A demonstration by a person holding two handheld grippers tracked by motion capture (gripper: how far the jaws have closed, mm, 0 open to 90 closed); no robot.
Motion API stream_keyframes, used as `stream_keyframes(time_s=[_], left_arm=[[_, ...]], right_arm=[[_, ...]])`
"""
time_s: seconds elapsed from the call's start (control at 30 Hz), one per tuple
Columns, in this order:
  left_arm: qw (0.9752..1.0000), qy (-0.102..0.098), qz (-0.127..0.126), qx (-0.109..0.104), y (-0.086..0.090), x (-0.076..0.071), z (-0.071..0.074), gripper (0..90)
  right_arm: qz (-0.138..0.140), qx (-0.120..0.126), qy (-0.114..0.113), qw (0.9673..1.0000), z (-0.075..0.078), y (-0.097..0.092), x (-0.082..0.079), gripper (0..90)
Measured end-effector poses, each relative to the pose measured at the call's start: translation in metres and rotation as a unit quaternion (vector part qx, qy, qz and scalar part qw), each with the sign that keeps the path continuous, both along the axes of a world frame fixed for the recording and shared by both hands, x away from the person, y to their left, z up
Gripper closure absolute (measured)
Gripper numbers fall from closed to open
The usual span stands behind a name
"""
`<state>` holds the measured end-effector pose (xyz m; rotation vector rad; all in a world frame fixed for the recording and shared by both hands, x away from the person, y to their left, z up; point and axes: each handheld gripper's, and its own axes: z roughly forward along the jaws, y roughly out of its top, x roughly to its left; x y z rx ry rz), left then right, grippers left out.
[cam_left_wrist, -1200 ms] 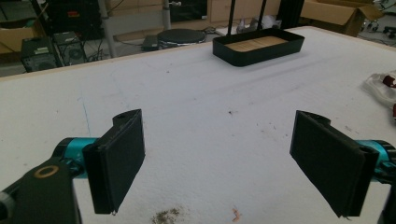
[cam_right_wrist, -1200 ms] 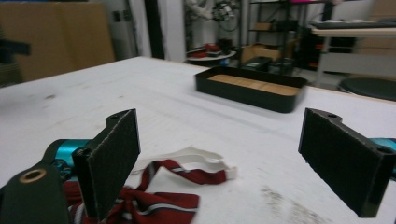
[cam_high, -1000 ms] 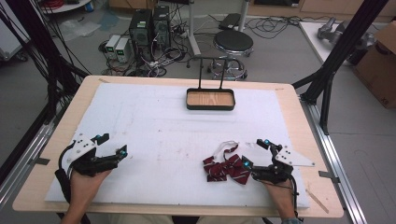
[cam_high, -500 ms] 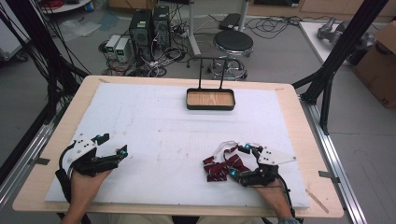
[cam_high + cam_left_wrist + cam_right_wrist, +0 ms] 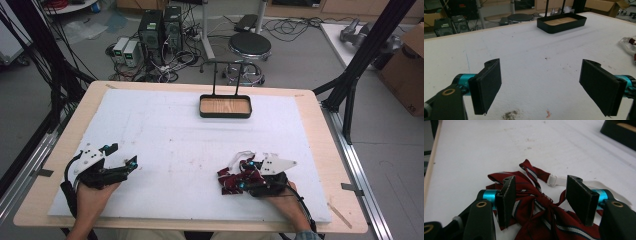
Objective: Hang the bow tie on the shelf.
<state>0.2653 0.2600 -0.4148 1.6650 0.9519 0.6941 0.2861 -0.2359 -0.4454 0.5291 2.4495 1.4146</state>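
**Red bow tie under the spread right fingers**

We see a dark red striped bow tie (image 5: 541,207) lying on the white mat (image 5: 175,145) at the near right of the bench (image 5: 325,150), with its white strap (image 5: 564,180) trailing away from the knot. The right gripper (image 5: 544,200) sits low over it, its fingers (image 5: 507,197) released and set apart on either side of the knot; the left pad lies over one wing of the bow, but nothing is pinched between them. From the high view the same gripper (image 5: 245,176) covers part of the tie (image 5: 232,181), with a hand (image 5: 285,202) behind it.

Well apart, at the near left of the mat, the left gripper (image 5: 122,160) rests in the other hand (image 5: 90,197). In its own view we find its fingers (image 5: 487,85) wide open over bare mat, holding nothing.

At the far middle of the bench stands a black tray (image 5: 225,114) with a wooden floor and a tall wire handle (image 5: 225,75). Beyond the bench we make out a round stool (image 5: 249,46) and computer towers (image 5: 160,27) on the floor.
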Motion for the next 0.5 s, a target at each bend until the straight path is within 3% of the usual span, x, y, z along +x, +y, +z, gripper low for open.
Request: stream_keyframes(time_s=[0.1,0.3,0.43,0.5], left_arm=[[1.0,-0.002,0.0,0.0,0.0,0.0,0.0,18.1],[1.0,-0.001,0.001,-0.001,0.0,0.0,0.0,18.1],[1.0,-0.001,0.001,-0.001,0.0,-0.001,0.0,18.1],[1.0,-0.001,0.001,-0.001,0.0,-0.001,0.0,18.1]], right_arm=[[0.001,-0.017,0.002,0.9998,-0.003,0.003,0.004,43.2],[0.012,-0.027,0.014,0.9995,-0.003,0.005,0.007,47.7],[0.018,-0.067,0.021,0.9974,-0.005,0.013,0.008,51.7],[0.018,-0.074,0.021,0.9969,-0.005,0.015,0.008,54.4]])
